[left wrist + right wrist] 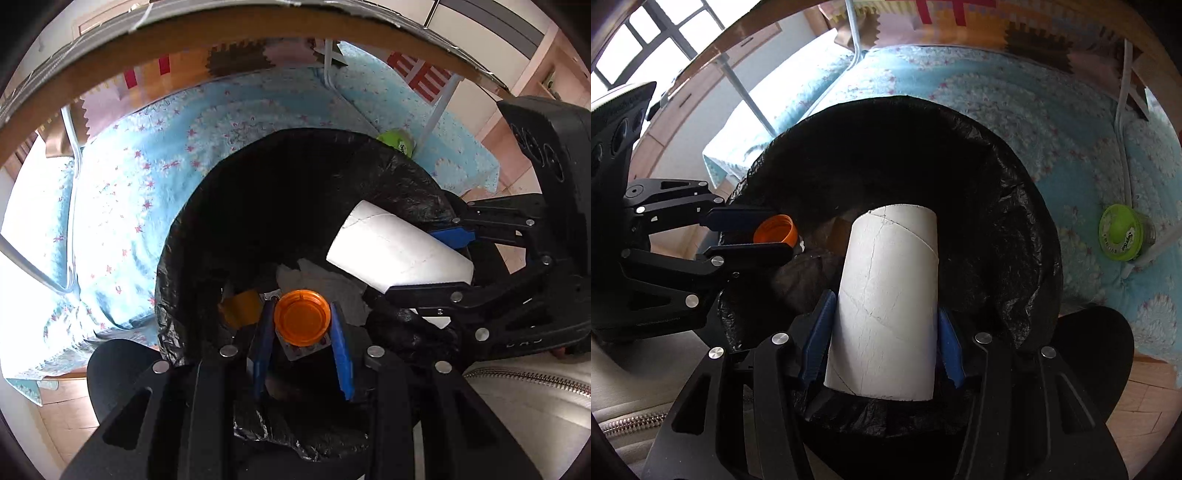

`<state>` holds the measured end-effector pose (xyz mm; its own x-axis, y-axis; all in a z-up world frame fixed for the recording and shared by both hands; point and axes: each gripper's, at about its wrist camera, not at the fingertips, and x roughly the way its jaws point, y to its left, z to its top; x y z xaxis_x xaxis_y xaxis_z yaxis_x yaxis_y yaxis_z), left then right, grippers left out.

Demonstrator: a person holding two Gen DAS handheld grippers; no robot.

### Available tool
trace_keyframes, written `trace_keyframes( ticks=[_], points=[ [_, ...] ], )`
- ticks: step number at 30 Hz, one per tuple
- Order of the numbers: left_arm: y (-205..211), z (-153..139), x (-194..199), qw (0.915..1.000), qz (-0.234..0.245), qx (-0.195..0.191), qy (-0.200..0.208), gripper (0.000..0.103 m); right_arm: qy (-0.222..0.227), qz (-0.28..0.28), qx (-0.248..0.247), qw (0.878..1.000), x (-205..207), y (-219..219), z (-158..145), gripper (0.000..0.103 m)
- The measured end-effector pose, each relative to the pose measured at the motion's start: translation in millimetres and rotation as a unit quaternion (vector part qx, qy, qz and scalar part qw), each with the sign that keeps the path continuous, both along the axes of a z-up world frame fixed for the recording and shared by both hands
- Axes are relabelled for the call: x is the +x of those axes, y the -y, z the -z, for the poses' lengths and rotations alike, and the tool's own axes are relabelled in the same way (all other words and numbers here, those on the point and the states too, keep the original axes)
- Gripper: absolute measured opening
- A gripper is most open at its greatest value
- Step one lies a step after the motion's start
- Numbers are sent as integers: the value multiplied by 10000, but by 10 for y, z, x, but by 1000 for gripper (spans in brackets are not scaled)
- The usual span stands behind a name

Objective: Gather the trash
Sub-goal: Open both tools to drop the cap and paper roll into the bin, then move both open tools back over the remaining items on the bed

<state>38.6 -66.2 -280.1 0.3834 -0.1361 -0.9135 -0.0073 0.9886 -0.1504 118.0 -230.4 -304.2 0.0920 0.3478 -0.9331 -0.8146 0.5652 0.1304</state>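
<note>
A light blue quilt (122,192) with pink stars fills the left and upper part of the left wrist view, spread on the floor under a wooden counter edge (229,35) that arcs across the top. At frame centre sits a bin lined with a black trash bag (177,258), its mouth open; crumpled white paper (325,284) and a yellow scrap (242,308) lie inside. The right gripper (882,321) pinches a white cardboard tube (886,302) between its blue pads, holding it over the bag's near rim at lower centre of the right wrist view. The left gripper (303,332) is clamped on an orange bottle cap (302,317), over the bag opening, with a blister pack (303,349) just beneath the cap. A green lid (1121,232) lies on the quilt at right, well apart from the bin, beside a white metal leg (1124,155).
</note>
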Motion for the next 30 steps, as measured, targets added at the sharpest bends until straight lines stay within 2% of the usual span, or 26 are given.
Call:
trace_keyframes(
  ticks=[7, 9, 11, 12, 23, 30],
  points=[
    [9, 28, 12, 10000, 30, 10, -54, 29, -19, 47, 21, 10000, 15, 1, 33, 54],
    [15, 18, 17, 10000, 34, 13, -60, 35, 19, 20, -4, 10000, -16, -10, 14, 60],
    [32, -22, 7, 10000, 78, -15, 33, 48, 39, 14, 6, 10000, -22, -20, -7, 61],
    [41, -47, -1, 9999, 112, -21, 91, 50, 56, 27, 16, 10000, -24, -15, -21, 61],
    [-66, -405, -100, 9984, -54, -5, 555, 50, 363, 196, 416, 9983, -48, 75, -399, 61],
    [-137, -791, -158, 9947, -53, 156, 1019, 50, 615, 195, 772, 9949, -90, 100, -739, 61]
  ],
)
